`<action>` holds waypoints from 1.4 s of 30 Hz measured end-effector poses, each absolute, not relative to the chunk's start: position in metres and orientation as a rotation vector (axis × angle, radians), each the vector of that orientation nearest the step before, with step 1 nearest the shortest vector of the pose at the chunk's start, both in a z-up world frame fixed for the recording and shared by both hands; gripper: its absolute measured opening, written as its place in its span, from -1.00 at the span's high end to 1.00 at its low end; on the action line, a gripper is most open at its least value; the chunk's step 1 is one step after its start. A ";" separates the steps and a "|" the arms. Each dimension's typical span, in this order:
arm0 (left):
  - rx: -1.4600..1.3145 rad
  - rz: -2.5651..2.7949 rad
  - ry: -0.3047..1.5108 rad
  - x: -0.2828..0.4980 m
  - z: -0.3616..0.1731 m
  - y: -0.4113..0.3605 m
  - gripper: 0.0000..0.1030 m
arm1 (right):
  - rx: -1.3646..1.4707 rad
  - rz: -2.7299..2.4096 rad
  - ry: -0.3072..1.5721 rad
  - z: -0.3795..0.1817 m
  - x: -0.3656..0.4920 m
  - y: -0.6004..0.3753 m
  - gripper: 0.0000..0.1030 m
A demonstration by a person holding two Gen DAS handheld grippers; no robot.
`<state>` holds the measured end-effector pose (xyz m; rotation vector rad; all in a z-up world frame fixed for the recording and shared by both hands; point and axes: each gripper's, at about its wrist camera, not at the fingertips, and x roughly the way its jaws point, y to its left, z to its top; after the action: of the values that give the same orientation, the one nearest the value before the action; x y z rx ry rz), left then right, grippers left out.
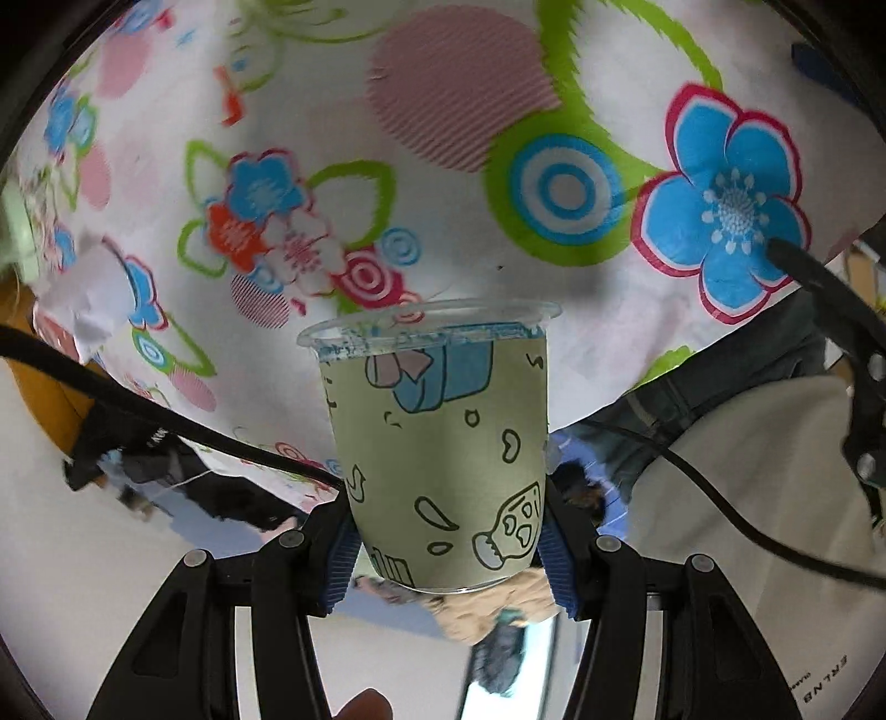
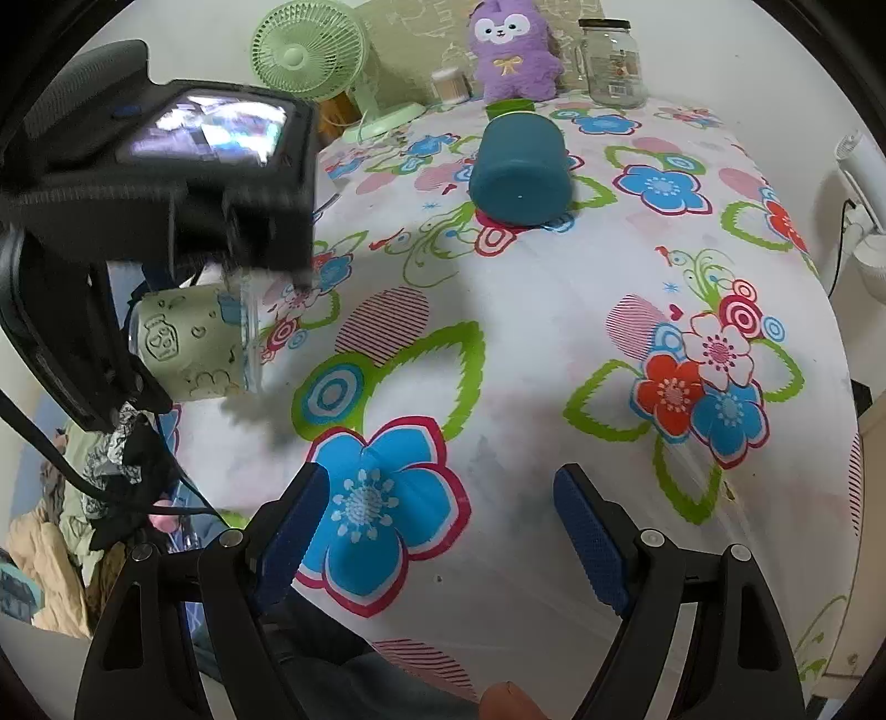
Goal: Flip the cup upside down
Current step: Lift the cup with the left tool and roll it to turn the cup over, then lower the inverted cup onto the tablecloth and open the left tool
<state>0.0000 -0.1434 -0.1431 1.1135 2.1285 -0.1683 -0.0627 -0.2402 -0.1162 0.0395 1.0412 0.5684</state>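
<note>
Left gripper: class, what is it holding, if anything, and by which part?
The left gripper grips the green printed plastic cup by its lower body near the base, one pad on each side.

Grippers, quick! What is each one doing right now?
Left gripper: closed on the green paper cup, held off the tablecloth.
Right gripper: open, holding nothing.

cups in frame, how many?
2. Green printed cup is clamped in the left claw, tipped sideways over the tablecloth. Teal cup stands upside down farther back, before the purple plush. Others may be hidden.
</note>
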 end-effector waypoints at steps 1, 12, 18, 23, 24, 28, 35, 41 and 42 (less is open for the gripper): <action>1.147 -0.161 2.128 -0.002 -0.146 -0.146 -0.14 | 0.042 0.566 1.040 -0.116 -0.063 -0.242 -0.65; 1.271 -0.113 2.170 0.006 -0.170 -0.174 -0.34 | 0.053 0.572 1.033 -0.116 -0.062 -0.244 -0.65; 1.289 -0.156 2.155 0.004 -0.169 -0.194 -0.66 | 0.056 0.571 1.032 -0.116 -0.059 -0.244 -0.65; 1.276 -0.159 2.136 0.006 -0.165 -0.203 -0.70 | 0.054 0.564 1.025 -0.113 -0.058 -0.245 -0.65; 1.272 -0.157 2.134 0.006 -0.164 -0.203 -0.71 | 0.054 0.563 1.023 -0.113 -0.057 -0.246 -0.65; 1.253 -0.162 2.118 0.005 -0.157 -0.201 -0.74 | 0.053 0.560 1.012 -0.108 -0.057 -0.246 -0.65; 1.162 -0.167 2.036 0.008 -0.135 -0.194 -0.80 | 0.042 0.557 0.993 -0.100 -0.059 -0.243 -0.65; 1.103 -0.165 1.955 0.008 -0.111 -0.182 -0.80 | 0.022 0.570 0.964 -0.087 -0.065 -0.235 -0.65; 1.091 -0.169 1.945 0.008 -0.107 -0.179 -0.80 | 0.019 0.570 0.959 -0.084 -0.066 -0.233 -0.65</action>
<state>0.0080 -0.1788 -0.1071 1.0911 1.9447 -0.1690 -0.0657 -0.2334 -0.0843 0.0191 0.9592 0.5696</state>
